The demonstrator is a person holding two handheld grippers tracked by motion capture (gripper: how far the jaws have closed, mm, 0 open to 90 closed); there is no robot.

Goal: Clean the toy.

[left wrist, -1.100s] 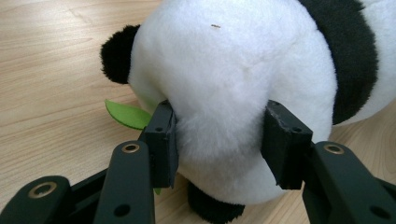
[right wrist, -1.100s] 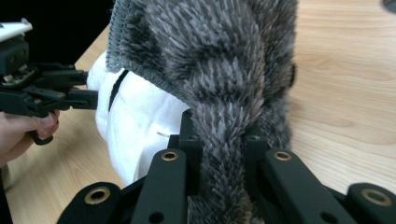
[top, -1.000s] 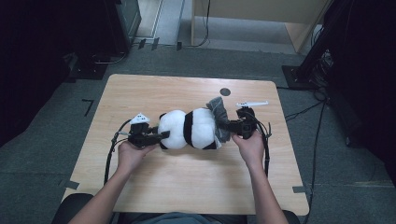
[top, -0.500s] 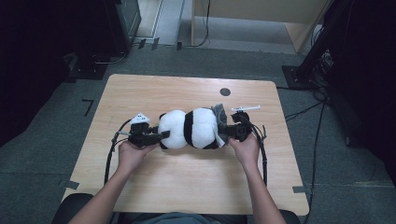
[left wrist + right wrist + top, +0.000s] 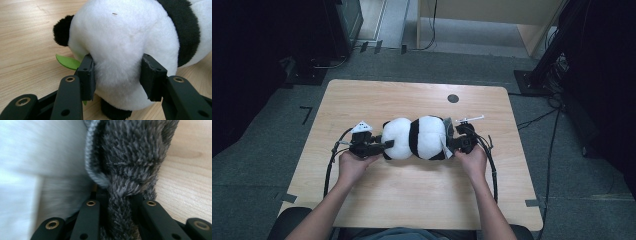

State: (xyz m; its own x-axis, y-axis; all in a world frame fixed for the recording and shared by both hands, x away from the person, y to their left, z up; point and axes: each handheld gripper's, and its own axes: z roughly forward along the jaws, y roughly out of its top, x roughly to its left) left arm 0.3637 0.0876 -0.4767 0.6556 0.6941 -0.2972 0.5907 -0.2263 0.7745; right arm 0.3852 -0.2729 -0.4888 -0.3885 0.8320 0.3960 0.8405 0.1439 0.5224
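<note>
A black-and-white panda plush point(image 5: 417, 137) lies on its side in the middle of the wooden table point(image 5: 412, 200). My left gripper point(image 5: 387, 145) is shut on the plush's white rounded end point(image 5: 125, 45), the pads point(image 5: 87, 75) pressing into the fur on both sides. A green felt leaf point(image 5: 67, 62) pokes out beside that jaw. My right gripper point(image 5: 453, 142) is at the plush's other end, shut on a fold of grey furry fabric point(image 5: 132, 157) with a knitted grey edge. This grey fabric point(image 5: 448, 131) rests against the plush. Pale cloth point(image 5: 37, 157) blurs the left of the right gripper view.
A small black round spot point(image 5: 453, 98) marks the table's far side. Cables point(image 5: 329, 170) trail from both grippers across the table toward the person. Dark equipment point(image 5: 337, 25) and a wooden cabinet point(image 5: 492, 15) stand on the floor beyond the table.
My right gripper has come down toward the table with the grey fabric and sits closer against the plush's end. The left gripper and the plush have stayed where they were.
</note>
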